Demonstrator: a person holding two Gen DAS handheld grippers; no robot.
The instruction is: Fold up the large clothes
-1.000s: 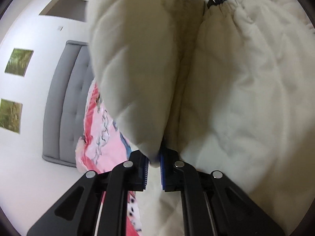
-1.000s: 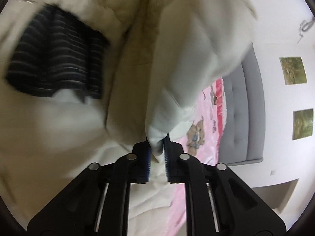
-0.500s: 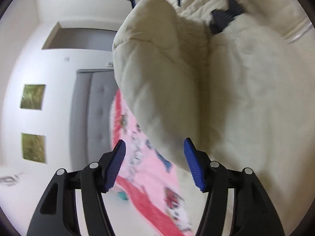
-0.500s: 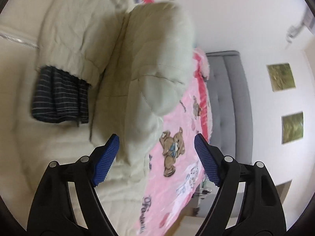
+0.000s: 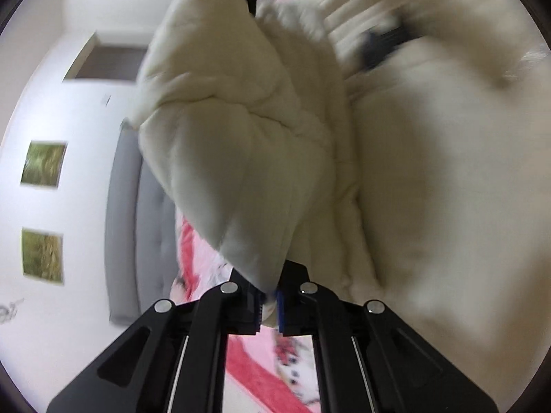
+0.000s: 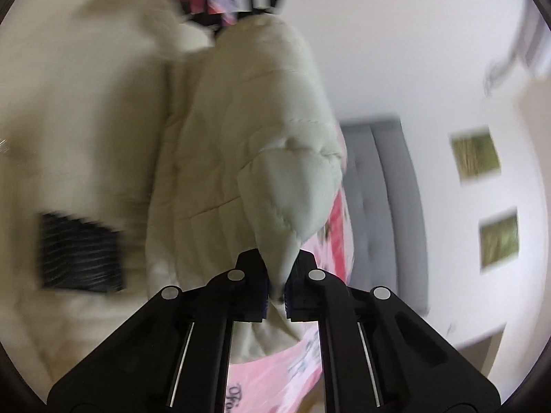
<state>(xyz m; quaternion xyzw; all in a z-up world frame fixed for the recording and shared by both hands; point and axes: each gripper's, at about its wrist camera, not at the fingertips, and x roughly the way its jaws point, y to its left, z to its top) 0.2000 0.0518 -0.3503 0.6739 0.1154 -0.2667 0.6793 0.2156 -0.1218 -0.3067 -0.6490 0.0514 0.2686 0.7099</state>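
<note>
A cream quilted padded jacket [image 5: 396, 172] lies on a pink patterned bedspread [image 5: 255, 371]. My left gripper [image 5: 270, 304] is shut on a raised fold of the jacket [image 5: 234, 158]. My right gripper [image 6: 276, 292] is shut on the other end of that raised fold [image 6: 275, 172]. A dark striped cuff [image 6: 81, 254] of the jacket lies at the left in the right wrist view and shows blurred at the upper right in the left wrist view [image 5: 382, 43]. The opposite gripper shows at the top of each view.
A grey padded headboard [image 6: 389, 189] stands behind the bed, also in the left wrist view [image 5: 131, 227]. Two green pictures [image 5: 43, 254] hang on the white wall. The pink bedspread [image 6: 292, 368] runs under the jacket's edge.
Both grippers let go of the fold half a second ago and stood open. Now both are shut again on the raised fold of the jacket.
</note>
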